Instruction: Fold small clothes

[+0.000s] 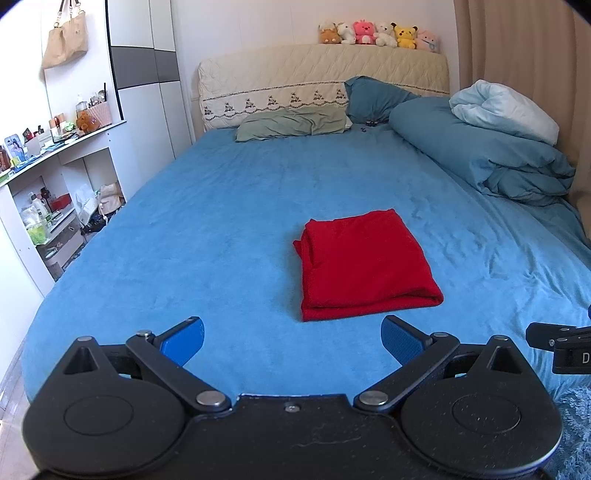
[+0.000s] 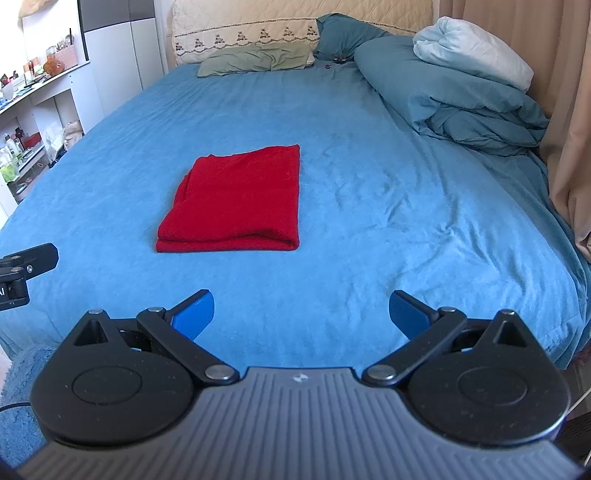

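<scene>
A red garment (image 1: 365, 264) lies folded into a flat rectangle on the blue bed sheet (image 1: 207, 229); it also shows in the right wrist view (image 2: 236, 201). My left gripper (image 1: 291, 338) is open and empty, held back near the bed's foot, with the garment ahead and slightly right. My right gripper (image 2: 301, 314) is open and empty, with the garment ahead and to the left. Neither gripper touches the garment. Part of the right gripper's body (image 1: 561, 345) shows at the left wrist view's right edge.
A rolled blue duvet (image 1: 480, 151) with a pale blanket lies along the bed's right side by beige curtains (image 2: 569, 110). Pillows (image 1: 291, 123) and plush toys (image 1: 376, 34) are at the headboard. White shelves (image 1: 48, 192) with clutter stand left of the bed.
</scene>
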The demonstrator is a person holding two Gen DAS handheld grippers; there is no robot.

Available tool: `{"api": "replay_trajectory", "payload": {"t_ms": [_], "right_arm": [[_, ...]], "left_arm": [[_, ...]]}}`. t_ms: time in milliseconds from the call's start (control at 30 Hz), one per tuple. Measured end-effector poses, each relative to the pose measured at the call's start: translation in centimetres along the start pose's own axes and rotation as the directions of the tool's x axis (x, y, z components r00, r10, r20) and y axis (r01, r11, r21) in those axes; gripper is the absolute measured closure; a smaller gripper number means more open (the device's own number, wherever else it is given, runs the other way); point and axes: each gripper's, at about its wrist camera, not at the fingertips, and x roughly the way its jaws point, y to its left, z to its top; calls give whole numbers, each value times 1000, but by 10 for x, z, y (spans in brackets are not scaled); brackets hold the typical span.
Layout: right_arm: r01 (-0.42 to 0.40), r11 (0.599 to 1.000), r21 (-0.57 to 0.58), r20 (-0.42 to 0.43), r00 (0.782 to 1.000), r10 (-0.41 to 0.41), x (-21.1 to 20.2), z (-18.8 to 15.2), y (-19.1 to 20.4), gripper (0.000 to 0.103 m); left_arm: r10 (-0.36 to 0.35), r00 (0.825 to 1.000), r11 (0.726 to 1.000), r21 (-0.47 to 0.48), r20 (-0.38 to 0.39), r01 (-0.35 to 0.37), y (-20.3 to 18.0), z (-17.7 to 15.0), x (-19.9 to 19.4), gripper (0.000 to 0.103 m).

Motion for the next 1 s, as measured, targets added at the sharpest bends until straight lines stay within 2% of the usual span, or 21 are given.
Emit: {"api": "replay_trajectory", "payload": {"t_ms": [567,1000], "right_arm": [[-4,1000,1,-1,1000,4,-2,3,0,0],[-7,1000,-4,18,1000,7,-8,5,3,0]], "left_arm": [[-1,1000,1000,-3,1,1,0,0,0,0],[6,999,1000,-1,37,-6,-5,2,-5,0]]}}
